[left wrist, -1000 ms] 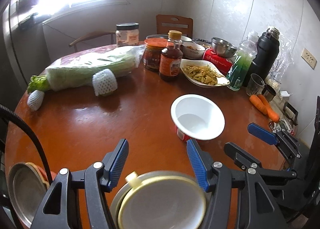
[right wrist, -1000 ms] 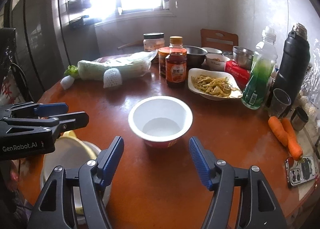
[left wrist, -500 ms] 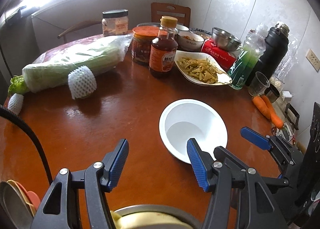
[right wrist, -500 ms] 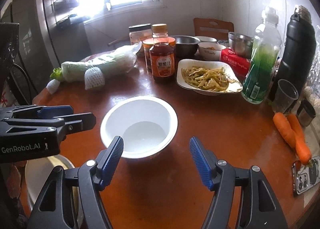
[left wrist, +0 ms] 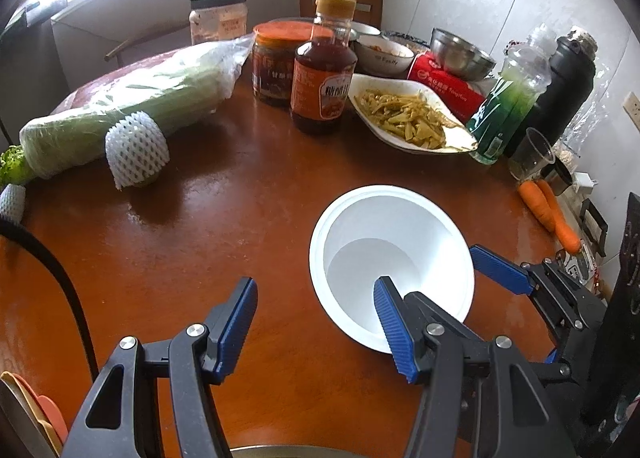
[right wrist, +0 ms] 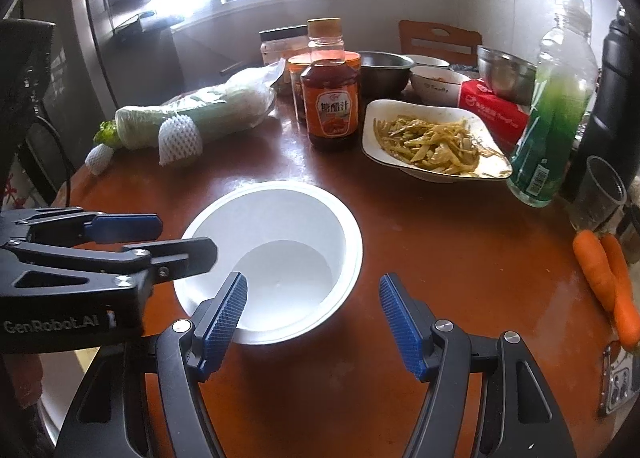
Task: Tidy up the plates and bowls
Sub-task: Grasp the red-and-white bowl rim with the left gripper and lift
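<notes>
Left fingers: open, holding nothing; one blue finger now sits in front of the bowl's rim.
Right fingers: open, empty, one finger over the near rim.
Round white plastic bowl: on the brown wooden surface, between both grippers.
Change: both came closer and lower; a grab looks next.

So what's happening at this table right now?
A person holds two grippers over a cluttered wooden table. Both the left gripper and the right gripper are open and empty, flanking an empty white bowl. One finger of each reaches over its rim, but nothing is gripped yet. A plate of food sits behind.
</notes>
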Tool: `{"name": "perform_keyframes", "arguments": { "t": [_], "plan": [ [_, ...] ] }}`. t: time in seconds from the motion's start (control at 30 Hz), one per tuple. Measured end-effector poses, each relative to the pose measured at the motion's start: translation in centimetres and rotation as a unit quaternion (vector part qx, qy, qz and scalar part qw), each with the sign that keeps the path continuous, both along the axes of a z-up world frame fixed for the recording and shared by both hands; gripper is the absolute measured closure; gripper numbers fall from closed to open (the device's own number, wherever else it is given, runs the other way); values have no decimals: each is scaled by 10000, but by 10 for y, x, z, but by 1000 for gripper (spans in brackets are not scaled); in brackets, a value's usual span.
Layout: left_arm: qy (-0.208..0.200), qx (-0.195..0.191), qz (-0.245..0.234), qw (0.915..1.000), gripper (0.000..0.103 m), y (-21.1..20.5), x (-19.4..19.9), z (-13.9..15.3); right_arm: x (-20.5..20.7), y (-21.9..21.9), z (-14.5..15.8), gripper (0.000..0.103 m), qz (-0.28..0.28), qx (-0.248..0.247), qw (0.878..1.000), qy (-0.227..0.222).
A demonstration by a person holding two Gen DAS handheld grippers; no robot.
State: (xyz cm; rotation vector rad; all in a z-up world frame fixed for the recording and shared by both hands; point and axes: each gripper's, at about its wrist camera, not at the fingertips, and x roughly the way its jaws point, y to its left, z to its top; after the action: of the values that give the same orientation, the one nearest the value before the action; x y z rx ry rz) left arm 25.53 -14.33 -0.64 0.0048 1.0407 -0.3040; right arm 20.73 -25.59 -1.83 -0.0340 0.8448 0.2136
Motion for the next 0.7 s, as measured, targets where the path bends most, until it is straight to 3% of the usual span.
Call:
{"name": "perform_keyframes", "arguments": {
  "t": [0.17, 0.3, 0.47, 0.7],
  "plan": [
    [184, -89, -75, 9998, 43, -4, 3, -8, 1, 1, -2, 49, 147, 120, 9998, -13],
    [317, -226, -117, 9992, 47, -5, 4, -12, 0, 2, -2, 56, 177, 120, 9998, -14],
    [453, -373, -229, 9980, 62, -9, 3, -17, -4, 5, -3, 60, 271, 102, 9996, 24],
    [324, -415, -198, 9984, 62, -5, -4, -7, -11, 11, 4, 61, 340, 114, 9993, -59]
  ]
}}
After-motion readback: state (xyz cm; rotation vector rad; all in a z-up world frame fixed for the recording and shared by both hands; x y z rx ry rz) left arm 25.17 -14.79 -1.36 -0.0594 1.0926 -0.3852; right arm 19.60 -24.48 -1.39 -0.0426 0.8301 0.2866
